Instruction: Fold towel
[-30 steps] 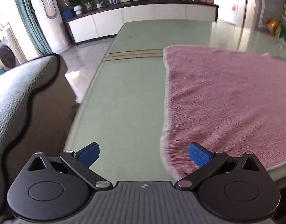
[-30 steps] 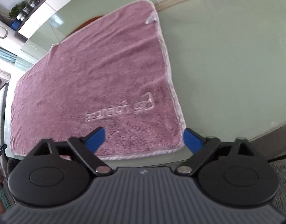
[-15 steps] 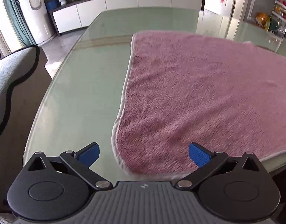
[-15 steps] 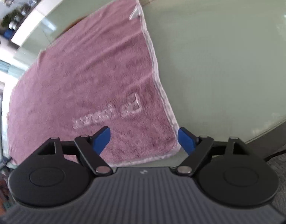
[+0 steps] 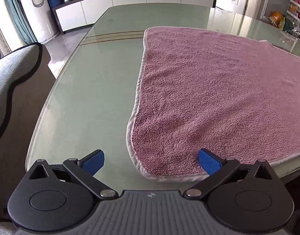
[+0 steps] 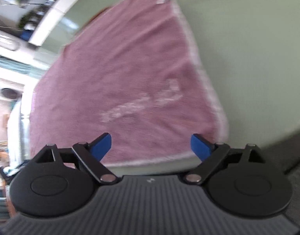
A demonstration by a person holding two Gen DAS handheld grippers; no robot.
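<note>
A pink towel (image 5: 218, 90) with a pale hem lies spread flat on the green glass table (image 5: 87, 98). Its near left corner sits between the blue pads of my left gripper (image 5: 150, 161), which hovers open above it without touching. In the right wrist view the same towel (image 6: 126, 74) shows pale lettering, blurred by motion. My right gripper (image 6: 150, 145) hangs over the towel's near edge close to the right corner; its jaws are opening and the pads press on nothing.
A grey upholstered chair back (image 5: 11, 82) stands at the table's left edge. A white low cabinet (image 5: 130, 2) with plants and frames lines the far wall. Bare glass lies left of the towel and right of the towel (image 6: 257, 58).
The left gripper swung right and sank toward the towel's near left corner. The right gripper's jaws spread wider and its view rolled, closing in on the near edge.
</note>
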